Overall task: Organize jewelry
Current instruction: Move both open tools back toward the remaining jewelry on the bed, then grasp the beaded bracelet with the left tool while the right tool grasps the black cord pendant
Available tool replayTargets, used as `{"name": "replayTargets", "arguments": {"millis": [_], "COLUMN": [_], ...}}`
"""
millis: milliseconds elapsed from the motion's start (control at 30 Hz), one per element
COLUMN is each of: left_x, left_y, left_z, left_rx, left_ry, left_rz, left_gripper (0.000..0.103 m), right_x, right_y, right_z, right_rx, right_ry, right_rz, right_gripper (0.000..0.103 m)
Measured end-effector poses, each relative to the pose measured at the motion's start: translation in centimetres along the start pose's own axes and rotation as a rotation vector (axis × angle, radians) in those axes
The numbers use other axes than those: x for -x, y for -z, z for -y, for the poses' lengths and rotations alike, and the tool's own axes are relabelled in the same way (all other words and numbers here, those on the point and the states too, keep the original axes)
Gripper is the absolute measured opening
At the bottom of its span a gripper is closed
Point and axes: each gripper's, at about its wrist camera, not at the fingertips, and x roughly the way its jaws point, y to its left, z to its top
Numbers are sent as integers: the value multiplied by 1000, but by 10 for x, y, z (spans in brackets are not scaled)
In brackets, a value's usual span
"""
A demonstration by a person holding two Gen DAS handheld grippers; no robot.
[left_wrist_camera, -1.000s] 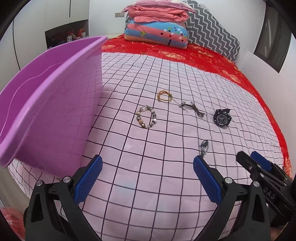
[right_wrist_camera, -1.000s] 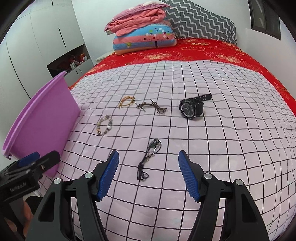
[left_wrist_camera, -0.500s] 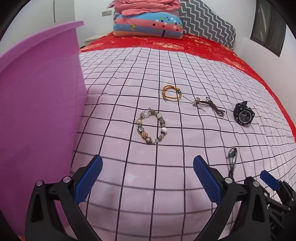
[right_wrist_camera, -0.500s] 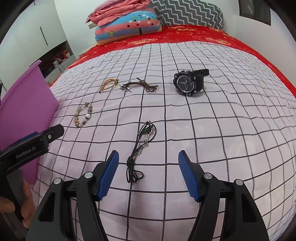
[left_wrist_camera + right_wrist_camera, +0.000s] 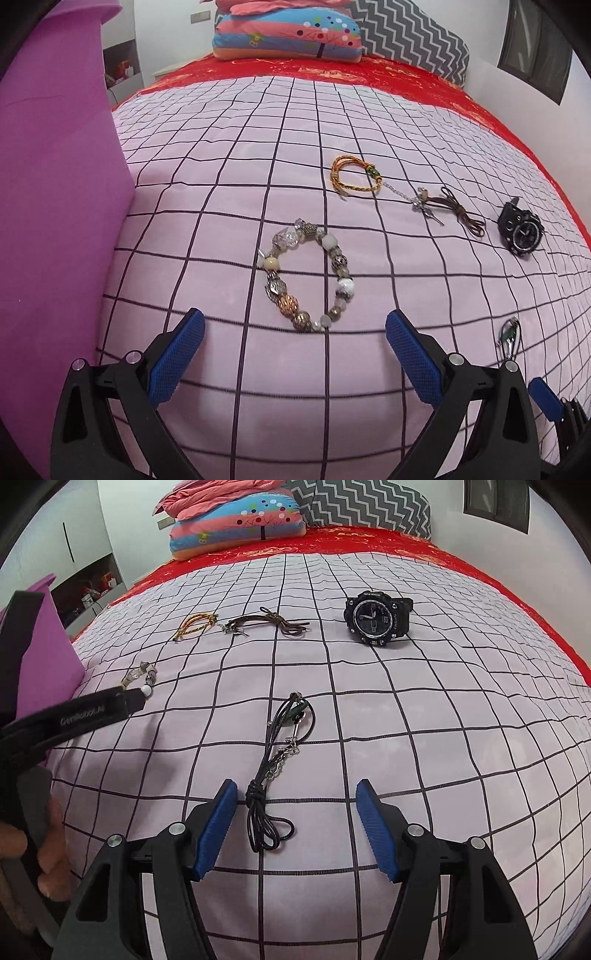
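Observation:
A beaded bracelet (image 5: pixel 308 275) lies on the pink checked bedspread just ahead of my open left gripper (image 5: pixel 295 350); its near end sits between the blue fingertips. A black cord necklace (image 5: pixel 279 760) lies ahead of my open right gripper (image 5: pixel 295 823), its coiled end between the fingers. Farther back lie an orange braided bracelet (image 5: pixel 352 177), a brown leather cord (image 5: pixel 448 208) and a black wristwatch (image 5: pixel 375 618). The purple tub (image 5: pixel 55 206) stands at the left.
Stacked pillows (image 5: pixel 236 524) and a grey zigzag cushion (image 5: pixel 365 506) sit at the head of the bed on a red sheet (image 5: pixel 369 542). The left gripper's body (image 5: pixel 74 716) and a hand show at the left of the right wrist view.
Both grippers have moved forward and down toward the bedspread. The beaded bracelet and the black cord necklace now lie close to the fingertips. Both stay open.

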Motion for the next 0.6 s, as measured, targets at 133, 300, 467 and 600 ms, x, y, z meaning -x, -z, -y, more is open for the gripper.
{"name": "replayTargets", "arguments": {"millis": [133, 300, 467, 600], "left_x": [-12, -20, -23, -19], "left_y": [-1, -4, -11, -11], "left_z": [2, 10, 14, 21], "left_rx": [-17, -57, -66, -81], "left_ry": [-30, -60, -53, -15], "left_rz": [-17, -22, -30, -30], "left_gripper": [94, 93, 80, 40], "right_x": [-3, -7, -8, -8], "right_y": [-1, -1, -1, -1], "right_z": [-4, -8, -11, -19], "right_rx": [23, 43, 64, 108], "right_ry": [12, 21, 19, 20], "right_rz": [7, 14, 14, 17], "right_gripper": [64, 63, 58, 40]}}
